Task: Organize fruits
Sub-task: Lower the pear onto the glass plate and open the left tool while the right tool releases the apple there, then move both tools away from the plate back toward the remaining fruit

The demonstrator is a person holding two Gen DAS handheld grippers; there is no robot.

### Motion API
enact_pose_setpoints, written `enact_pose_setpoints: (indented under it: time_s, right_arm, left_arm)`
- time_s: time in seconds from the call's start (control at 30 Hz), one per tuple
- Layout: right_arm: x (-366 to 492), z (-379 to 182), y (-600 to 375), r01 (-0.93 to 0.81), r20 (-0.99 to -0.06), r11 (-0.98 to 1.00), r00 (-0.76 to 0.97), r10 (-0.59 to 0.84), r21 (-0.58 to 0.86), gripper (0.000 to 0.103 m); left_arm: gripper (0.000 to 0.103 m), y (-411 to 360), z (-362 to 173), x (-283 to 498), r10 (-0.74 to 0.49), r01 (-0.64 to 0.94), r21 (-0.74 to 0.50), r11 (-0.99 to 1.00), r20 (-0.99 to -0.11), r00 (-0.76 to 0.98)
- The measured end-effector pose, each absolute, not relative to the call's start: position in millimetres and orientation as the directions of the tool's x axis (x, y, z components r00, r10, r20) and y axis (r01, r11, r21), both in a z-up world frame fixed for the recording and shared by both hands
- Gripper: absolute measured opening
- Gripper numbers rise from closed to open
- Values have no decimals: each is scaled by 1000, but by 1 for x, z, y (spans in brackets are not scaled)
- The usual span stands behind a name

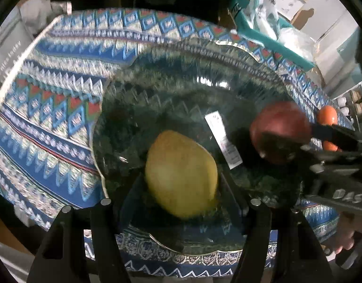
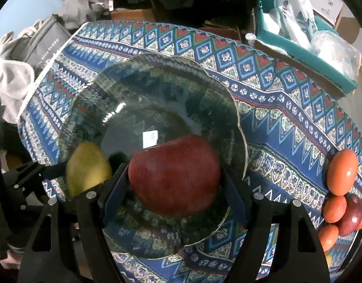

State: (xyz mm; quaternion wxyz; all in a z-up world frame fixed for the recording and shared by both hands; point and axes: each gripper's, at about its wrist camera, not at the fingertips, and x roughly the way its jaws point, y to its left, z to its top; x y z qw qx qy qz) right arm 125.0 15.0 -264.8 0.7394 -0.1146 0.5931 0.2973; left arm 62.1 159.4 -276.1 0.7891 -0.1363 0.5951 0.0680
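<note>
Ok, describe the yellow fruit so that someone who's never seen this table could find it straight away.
Start at the clear glass bowl on the blue patterned tablecloth. Over its near left side the left tongs grip a yellow lemon. It is the only yellow fruit; the right tongs beside it hold a red apple.

Both grippers reach forward side by side: the left gripper (image 1: 181,176) clamps a yellow fruit (image 1: 181,174), the right gripper (image 2: 174,176) a red apple (image 2: 174,174)

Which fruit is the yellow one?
The lemon, held between the left gripper fingers over the glass bowl. The right gripper holds a dark red apple; the fruits on the cloth are orange or red.
</note>
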Motion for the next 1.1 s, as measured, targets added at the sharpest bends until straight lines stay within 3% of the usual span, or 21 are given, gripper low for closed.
enact_pose_setpoints:
  time_s: [0.1, 0.43, 1.1]
  right_arm:
    - [123, -268, 15, -580, -946, 794, 120, 303, 181, 78]
    - [128, -229, 9, -556, -898, 799, 195, 394, 230, 77]
    - [108, -150, -50, -514, -827, 855, 451, 334, 65, 78]
  left_arm:
    - [78, 158, -268, 59, -19, -264, -102, 959, -953, 301]
    - [78, 152, -249, 53, -20, -248, -110, 963, -941, 338]
    - [78, 120, -187, 51, -45, -175, -148, 973, -872, 488]
